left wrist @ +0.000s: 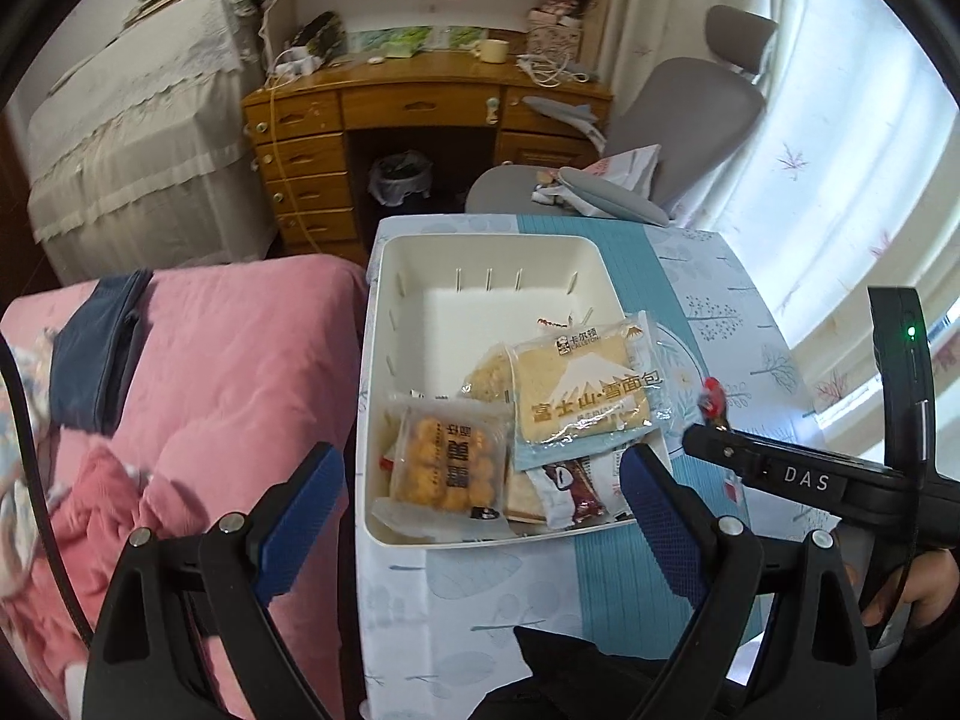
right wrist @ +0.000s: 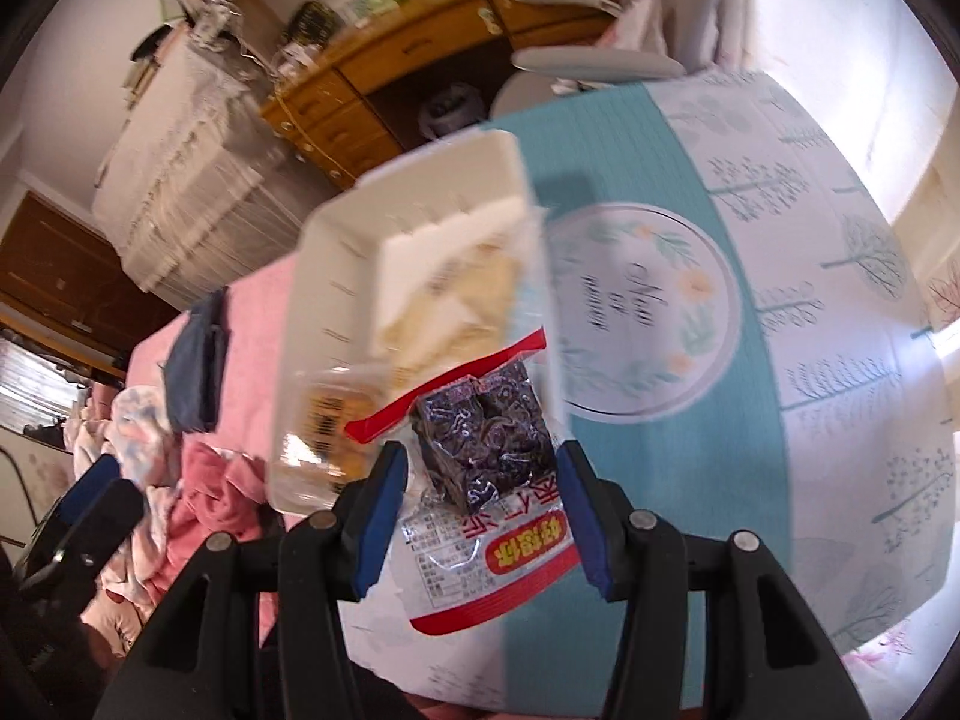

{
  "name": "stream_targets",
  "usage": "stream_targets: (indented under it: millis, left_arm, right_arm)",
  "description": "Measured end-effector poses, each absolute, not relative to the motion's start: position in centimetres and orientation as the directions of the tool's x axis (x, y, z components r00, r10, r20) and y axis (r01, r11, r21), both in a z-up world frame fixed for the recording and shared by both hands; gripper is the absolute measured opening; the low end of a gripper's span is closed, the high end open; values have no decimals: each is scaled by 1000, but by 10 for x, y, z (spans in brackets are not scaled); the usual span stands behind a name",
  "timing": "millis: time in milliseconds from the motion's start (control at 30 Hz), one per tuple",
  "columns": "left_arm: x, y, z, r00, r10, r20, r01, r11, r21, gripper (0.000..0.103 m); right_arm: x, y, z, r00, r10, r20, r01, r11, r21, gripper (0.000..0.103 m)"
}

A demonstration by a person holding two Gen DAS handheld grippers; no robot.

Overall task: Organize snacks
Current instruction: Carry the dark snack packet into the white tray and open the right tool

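A white basket [left wrist: 384, 360] stands on the table's left part and holds several snack packets: a bread packet [left wrist: 582, 390] leaning over its right rim, a packet of yellow biscuits [left wrist: 444, 462], and a brown-and-white packet [left wrist: 570, 486]. My left gripper [left wrist: 480, 468] hovers over the basket's near end, open wide, with nothing between its blue pads. My right gripper [right wrist: 480, 456] is shut on a clear, red-edged packet of dark wrapped sweets [right wrist: 486, 456], held in the air beside the basket [right wrist: 324, 276]. In the left wrist view that right gripper [left wrist: 711, 420] is at the right.
The table [left wrist: 690, 276] has a blue and white patterned cloth [right wrist: 780, 240]. A pink bedspread [left wrist: 210, 372] with a dark blue pouch [left wrist: 96, 354] lies to the left. A grey chair [left wrist: 678, 120] and a wooden desk [left wrist: 420, 96] stand beyond the table.
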State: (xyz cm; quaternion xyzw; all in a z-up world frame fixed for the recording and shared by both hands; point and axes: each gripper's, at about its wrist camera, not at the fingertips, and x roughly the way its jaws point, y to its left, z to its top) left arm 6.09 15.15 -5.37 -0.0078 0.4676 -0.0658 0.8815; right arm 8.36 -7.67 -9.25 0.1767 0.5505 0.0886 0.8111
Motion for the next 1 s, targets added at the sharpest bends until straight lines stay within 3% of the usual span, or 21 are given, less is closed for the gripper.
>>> stream_targets:
  millis: [433, 567, 1000]
  left_arm:
    - [64, 185, -56, 555, -157, -817, 136, 986, -97, 93]
    - [62, 188, -57, 553, -164, -817, 133, 985, -108, 93]
    - [46, 160, -62, 528, -173, -831, 121, 984, -128, 93]
  right_arm:
    - [92, -20, -91, 414, 431, -802, -31, 887, 461, 56]
    - [92, -19, -94, 407, 434, -803, -20, 884, 467, 75]
    - [70, -46, -98, 402, 437, -805, -18, 883, 470, 87]
